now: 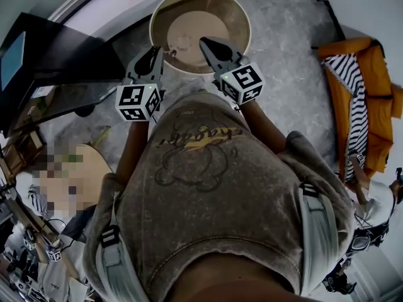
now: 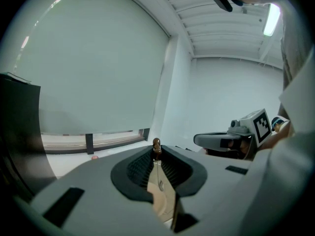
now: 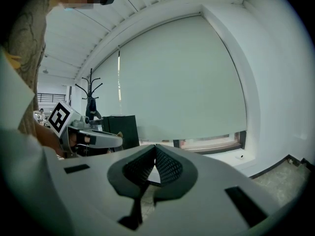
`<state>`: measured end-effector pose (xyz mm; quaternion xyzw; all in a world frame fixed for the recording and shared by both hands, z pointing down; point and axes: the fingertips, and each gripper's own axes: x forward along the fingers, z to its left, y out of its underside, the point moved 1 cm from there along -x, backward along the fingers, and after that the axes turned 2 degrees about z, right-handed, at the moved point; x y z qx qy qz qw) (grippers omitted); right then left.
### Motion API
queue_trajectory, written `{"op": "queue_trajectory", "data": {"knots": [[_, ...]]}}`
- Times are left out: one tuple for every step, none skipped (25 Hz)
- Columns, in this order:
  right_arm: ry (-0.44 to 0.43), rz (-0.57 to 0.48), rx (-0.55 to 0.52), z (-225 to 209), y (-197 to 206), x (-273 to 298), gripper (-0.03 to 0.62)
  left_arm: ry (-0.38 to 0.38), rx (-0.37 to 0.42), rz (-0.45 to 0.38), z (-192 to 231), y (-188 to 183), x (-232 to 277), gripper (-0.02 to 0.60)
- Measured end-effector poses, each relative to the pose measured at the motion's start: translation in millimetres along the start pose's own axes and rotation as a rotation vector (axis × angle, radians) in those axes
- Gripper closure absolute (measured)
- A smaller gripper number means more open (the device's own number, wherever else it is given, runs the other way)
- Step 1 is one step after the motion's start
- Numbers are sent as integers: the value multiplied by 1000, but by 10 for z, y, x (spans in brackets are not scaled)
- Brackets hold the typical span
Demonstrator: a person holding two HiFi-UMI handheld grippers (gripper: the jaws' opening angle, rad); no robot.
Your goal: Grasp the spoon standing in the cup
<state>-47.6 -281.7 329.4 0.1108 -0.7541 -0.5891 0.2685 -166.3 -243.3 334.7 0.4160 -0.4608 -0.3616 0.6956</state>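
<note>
Overhead, a person leans over a grey tabletop (image 1: 283, 55) with a tool in each hand, both reaching toward the wide tan cup (image 1: 242, 17) at the far edge.

The left tool (image 1: 157, 51) hangs over the cup's left rim, which is where the spoon (image 2: 156, 143) stands. In the left gripper view its thin handle rises nearly upright through the narrow gap between the ribbed pads. A small brown knob tops the handle and shows just above the tips. The jaws are drawn almost together and look clenched on the handle just below that knob, with the cup's pale inside visible beneath them.

The right tool (image 1: 206, 43) hovers over the middle of the cup, to the right of the spoon and apart from it. In its own view the pads meet at the tips with nothing between them, so it is clenched and empty.

The left hand is therefore the nearer one, and the grasp appears to be made. The spoon's long axis runs up and down, crossing the left tool's line of reach, so any lift should follow that axis straight up and clear of the rim. The grip sits high on a slender stem, so the bowl end could swing or slip if the handle is pulled sideways.
</note>
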Motion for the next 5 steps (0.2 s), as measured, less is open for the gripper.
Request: {"op": "queue_trajectory", "data": {"knots": [[-2,3,1,3,9,-8,577,2,-3,0,-14,2,-1,525],[-4,5,1,4,15,-16,577,3,-5,-1,-28,-1,0,525],[-6,6,1,6,17,-25,577,4,-6,-3,-41,-5,1,525],[-8,6,2,9,17,-33,577,5,-6,-4,-54,-11,3,525],[-11,7,2,13,16,-41,577,5,-6,-5,-66,-16,4,525]]}}
